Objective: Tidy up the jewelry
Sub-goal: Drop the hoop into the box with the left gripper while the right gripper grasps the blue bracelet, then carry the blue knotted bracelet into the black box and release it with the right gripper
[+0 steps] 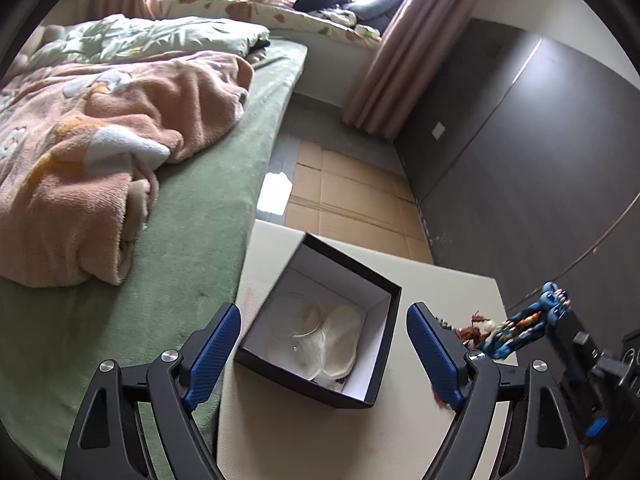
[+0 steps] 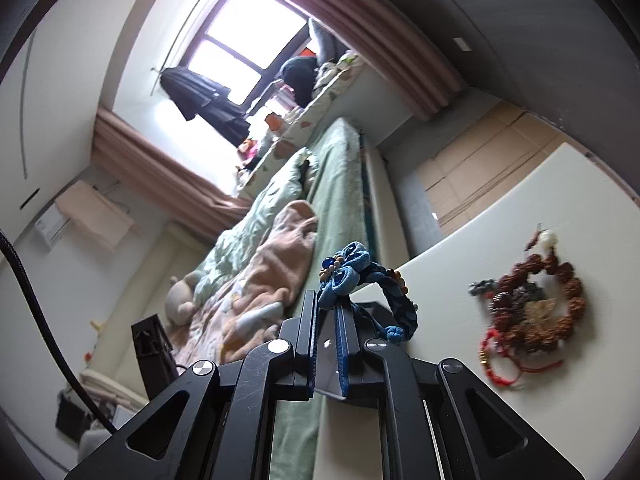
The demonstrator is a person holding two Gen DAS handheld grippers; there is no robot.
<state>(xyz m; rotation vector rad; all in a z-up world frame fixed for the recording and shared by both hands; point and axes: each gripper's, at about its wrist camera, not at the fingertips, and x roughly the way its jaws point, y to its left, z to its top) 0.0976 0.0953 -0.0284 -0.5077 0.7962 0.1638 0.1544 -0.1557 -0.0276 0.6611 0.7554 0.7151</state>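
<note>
An open black box [image 1: 376,280] with a white inside stands on the white table [image 1: 280,432]. It holds pale round pieces and a clear bangle [image 1: 316,332]. My left gripper [image 1: 324,344] is open, its blue pads on either side of the box. My right gripper [image 2: 328,304] is shut on a blue woven bracelet [image 2: 360,276] and holds it above the table, its view tilted sideways. The bracelet also shows in the left wrist view [image 1: 528,324], right of the box. A brown bead bracelet [image 2: 548,304] and red cord pieces [image 2: 496,364] lie on the table.
A bed [image 1: 192,248] with a green sheet and a pink blanket [image 1: 100,152] runs along the table's left side. Cardboard [image 1: 352,200] covers the floor beyond the table. A dark wall panel [image 1: 520,152] is on the right.
</note>
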